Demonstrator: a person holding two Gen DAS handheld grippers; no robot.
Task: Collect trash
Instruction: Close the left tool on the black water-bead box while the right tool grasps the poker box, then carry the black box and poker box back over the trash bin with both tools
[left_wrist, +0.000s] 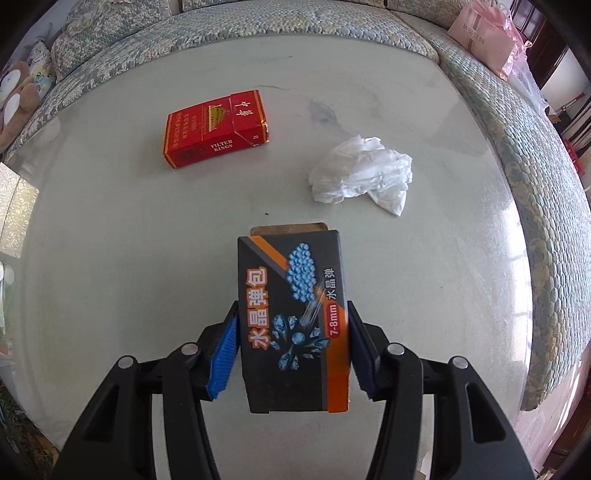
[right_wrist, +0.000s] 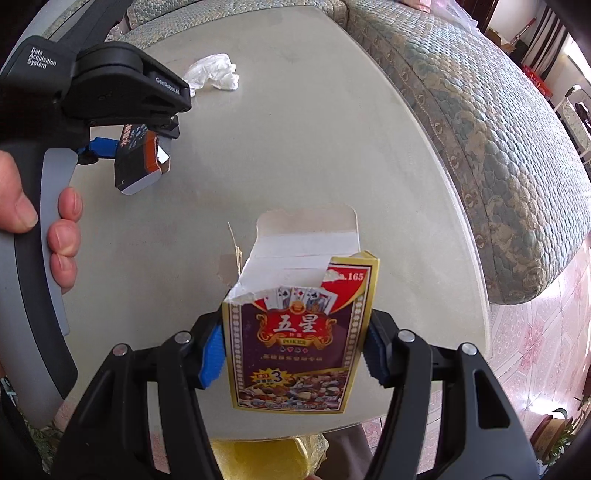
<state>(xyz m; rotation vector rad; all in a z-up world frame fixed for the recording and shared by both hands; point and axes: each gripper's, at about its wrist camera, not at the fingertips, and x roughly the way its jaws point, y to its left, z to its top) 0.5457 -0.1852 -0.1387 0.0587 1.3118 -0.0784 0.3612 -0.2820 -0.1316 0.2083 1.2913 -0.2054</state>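
Three boxes (left_wrist: 291, 317) (left_wrist: 216, 129) (right_wrist: 299, 343), one crumpled tissue (left_wrist: 364, 173), two grippers (left_wrist: 291, 350) (right_wrist: 295, 354).

From the left wrist, the dark box (left_wrist: 293, 325) covers the table (left_wrist: 147, 258) beneath it, and I can't read the small print on the red cigarette pack (left_wrist: 216, 129). The pink bag (left_wrist: 484, 35) is cut off at the top edge. From the right wrist, the playing-card box (right_wrist: 299, 350) hides the table edge, the yellow thing (right_wrist: 258, 458) below is mostly covered, and the hand (right_wrist: 44, 225) runs off the left edge
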